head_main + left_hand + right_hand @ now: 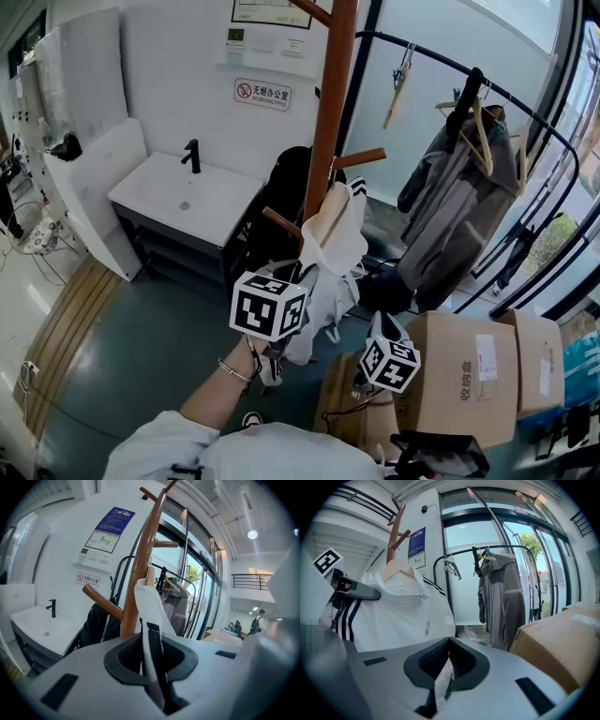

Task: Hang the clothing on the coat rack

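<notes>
A white jacket with black stripes sits on a wooden hanger right against the brown coat rack's pole, between its pegs. My left gripper is shut on a striped fold of the jacket, just below the lower peg. My right gripper is lower and to the right, shut on a white edge of the jacket. In the right gripper view the jacket spreads wide, with the hanger's shoulder on top. Whether the hanger's hook rests on a peg is hidden.
A black garment hangs on the rack's far side. A white sink counter stands to the left. A black metal clothes rail with a grey coat runs along the windows at right. Cardboard boxes stand at lower right.
</notes>
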`<state>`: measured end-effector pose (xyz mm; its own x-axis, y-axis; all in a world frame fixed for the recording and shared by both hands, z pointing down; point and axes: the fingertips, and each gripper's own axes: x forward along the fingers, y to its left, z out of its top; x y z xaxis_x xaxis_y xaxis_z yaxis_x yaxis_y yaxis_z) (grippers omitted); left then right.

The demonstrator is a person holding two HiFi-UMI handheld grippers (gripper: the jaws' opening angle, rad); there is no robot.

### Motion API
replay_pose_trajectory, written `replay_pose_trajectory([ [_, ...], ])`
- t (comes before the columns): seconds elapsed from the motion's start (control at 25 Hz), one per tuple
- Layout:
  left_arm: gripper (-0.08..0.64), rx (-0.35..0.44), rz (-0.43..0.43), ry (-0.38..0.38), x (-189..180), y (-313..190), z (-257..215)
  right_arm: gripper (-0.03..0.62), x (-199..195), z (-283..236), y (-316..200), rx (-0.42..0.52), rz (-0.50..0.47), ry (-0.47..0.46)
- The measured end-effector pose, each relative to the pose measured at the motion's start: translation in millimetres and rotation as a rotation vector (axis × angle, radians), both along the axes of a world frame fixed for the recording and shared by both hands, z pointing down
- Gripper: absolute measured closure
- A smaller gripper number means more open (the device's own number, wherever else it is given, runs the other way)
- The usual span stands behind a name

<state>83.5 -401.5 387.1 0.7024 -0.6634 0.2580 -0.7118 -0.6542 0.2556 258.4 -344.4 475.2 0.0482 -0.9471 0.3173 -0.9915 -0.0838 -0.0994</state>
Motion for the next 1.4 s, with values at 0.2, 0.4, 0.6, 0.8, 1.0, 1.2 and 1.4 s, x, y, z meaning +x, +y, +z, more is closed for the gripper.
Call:
replay_pose_trajectory([
  [0.2,0.495,0.030,-0.004,-0.012,-1,6,6,0.569,-7,1,-4,-0.002,-0.021,-0.006],
  [0.4,0.460,0.085,-0.017,-0.044,-7,13,12,0.569,-17,4,-7,-0.002,-0.048,-0.015],
  [0.6,0.416,0.067,-0.006,-0.003,-10,21,16,0.569,-29,8,-7,-0.008,-0.077,-0.021],
  [0.8,0.408,0.103,-0.015,-0.004,-17,29,11,0.569,-36,8,-6,-0.011,-0.101,-0.024],
  [1.0,0.385,0.147,-0.013,0.037,-21,40,0,0.569,-38,10,-3,-0.015,-0.120,-0.027],
  [1.2,0.377,0.190,-0.018,0.074,-28,53,-12,0.569,-44,11,-2,-0.016,-0.144,-0.032],
  [1.4,0.377,0.245,-0.026,0.150,-41,69,-30,0.569,-50,12,-3,-0.016,-0.170,-0.032],
])
